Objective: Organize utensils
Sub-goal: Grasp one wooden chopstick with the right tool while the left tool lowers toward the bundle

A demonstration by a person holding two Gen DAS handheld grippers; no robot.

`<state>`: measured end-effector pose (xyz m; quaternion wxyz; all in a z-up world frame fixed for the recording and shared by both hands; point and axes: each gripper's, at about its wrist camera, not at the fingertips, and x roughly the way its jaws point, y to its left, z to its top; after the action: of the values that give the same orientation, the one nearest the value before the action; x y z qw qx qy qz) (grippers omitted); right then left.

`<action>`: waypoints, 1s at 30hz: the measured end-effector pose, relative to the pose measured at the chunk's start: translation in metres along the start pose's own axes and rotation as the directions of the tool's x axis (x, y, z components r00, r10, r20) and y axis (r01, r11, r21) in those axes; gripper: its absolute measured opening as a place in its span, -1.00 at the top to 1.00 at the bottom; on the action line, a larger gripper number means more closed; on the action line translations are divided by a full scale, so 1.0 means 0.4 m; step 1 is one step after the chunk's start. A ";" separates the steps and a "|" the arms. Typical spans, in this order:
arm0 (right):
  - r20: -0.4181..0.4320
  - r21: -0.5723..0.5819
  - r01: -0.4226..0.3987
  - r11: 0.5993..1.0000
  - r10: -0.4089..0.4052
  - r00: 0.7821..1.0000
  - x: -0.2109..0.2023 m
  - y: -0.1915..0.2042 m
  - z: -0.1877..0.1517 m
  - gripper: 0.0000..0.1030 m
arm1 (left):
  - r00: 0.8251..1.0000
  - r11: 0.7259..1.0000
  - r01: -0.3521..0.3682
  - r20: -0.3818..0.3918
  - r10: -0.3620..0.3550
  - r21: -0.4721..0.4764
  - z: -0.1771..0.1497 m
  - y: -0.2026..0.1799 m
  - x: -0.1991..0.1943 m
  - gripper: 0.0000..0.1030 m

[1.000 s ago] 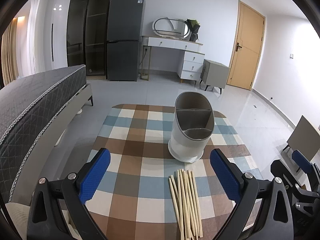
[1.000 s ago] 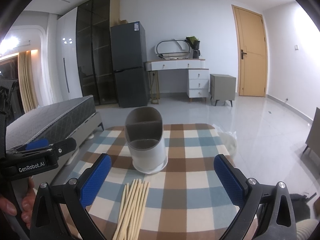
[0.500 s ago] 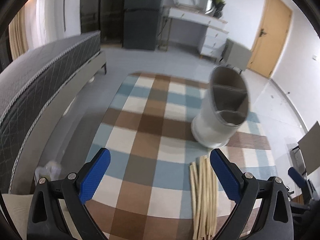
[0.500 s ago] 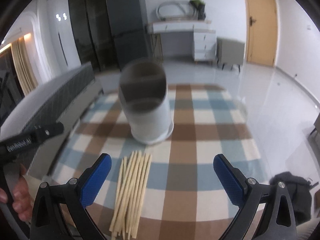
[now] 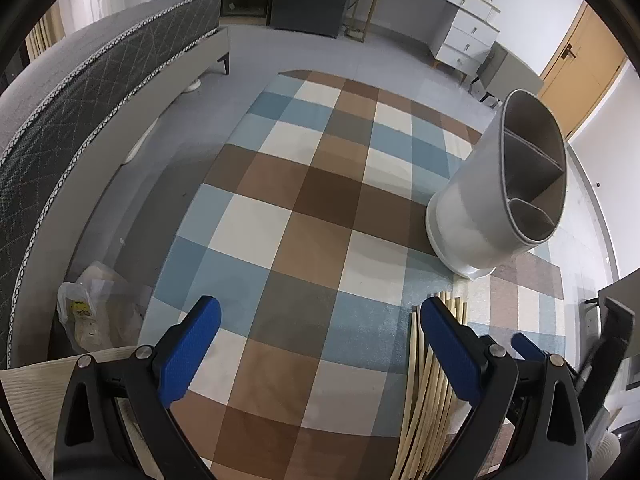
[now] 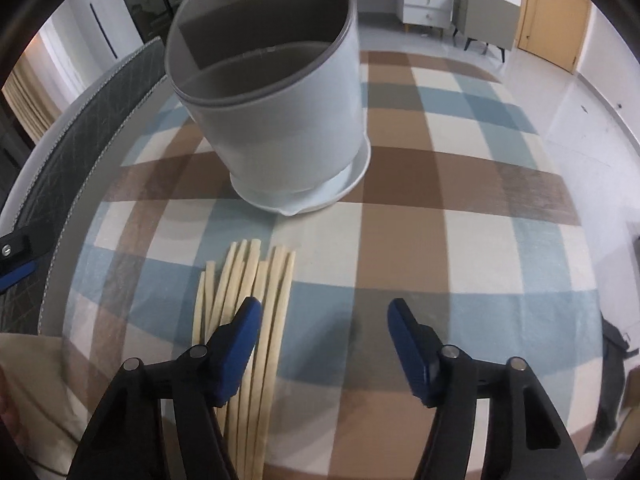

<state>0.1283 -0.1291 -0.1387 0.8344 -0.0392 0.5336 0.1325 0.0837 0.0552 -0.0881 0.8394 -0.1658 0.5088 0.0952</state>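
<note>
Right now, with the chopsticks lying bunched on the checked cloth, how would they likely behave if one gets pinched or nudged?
The chopsticks look thin and straight, so probably stiff and light. Lying loose side by side, they would likely scatter or roll if nudged. The cloth may slow rolling somewhat. Pinching just one out of the bunch looks fiddly.

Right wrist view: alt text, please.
A bundle of chopsticks lies on a checked tablecloth before an empty white utensil holder. The right hand-held gripper, jaws closing with nothing between them, hovers just right of most of the bundle.
</note>
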 end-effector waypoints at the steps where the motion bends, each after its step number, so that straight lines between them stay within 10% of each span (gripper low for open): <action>1: -0.010 -0.009 0.002 1.000 -0.002 1.000 0.009 0.006 0.005 -0.14 | 1.000 1.000 -0.004 -0.004 0.004 0.000 0.003 0.000 0.005 -0.89; 6: -0.056 -0.075 0.057 0.996 -0.061 0.997 0.045 0.039 0.015 0.21 | 1.000 1.000 0.000 -0.023 0.000 -0.014 0.017 0.012 0.023 -0.89; 16: -0.080 -0.143 0.078 0.987 -0.090 0.993 0.060 0.059 0.035 0.27 | 0.998 0.999 -0.018 -0.058 0.016 -0.034 0.019 0.027 0.046 -0.89; 22: -0.074 -0.173 0.049 0.984 -0.063 0.995 0.065 0.069 0.045 0.51 | 0.997 1.000 -0.010 -0.083 0.008 -0.016 0.013 0.027 0.070 -0.89; 24: -0.068 -0.171 0.032 0.985 -0.044 0.997 0.063 0.063 0.043 0.88 | 0.995 1.000 -0.001 -0.100 0.000 -0.005 0.005 0.022 0.083 -0.89; 30: -0.032 -0.030 -0.071 0.997 0.070 0.997 0.032 -0.010 0.039 0.93 | 0.987 0.996 0.046 -0.154 -0.035 0.072 -0.033 -0.020 0.120 -0.89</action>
<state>0.1481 -0.1276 -0.1437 0.8200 -0.0354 0.5455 0.1695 0.0977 0.0424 -0.1346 0.8055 -0.1513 0.5711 0.0459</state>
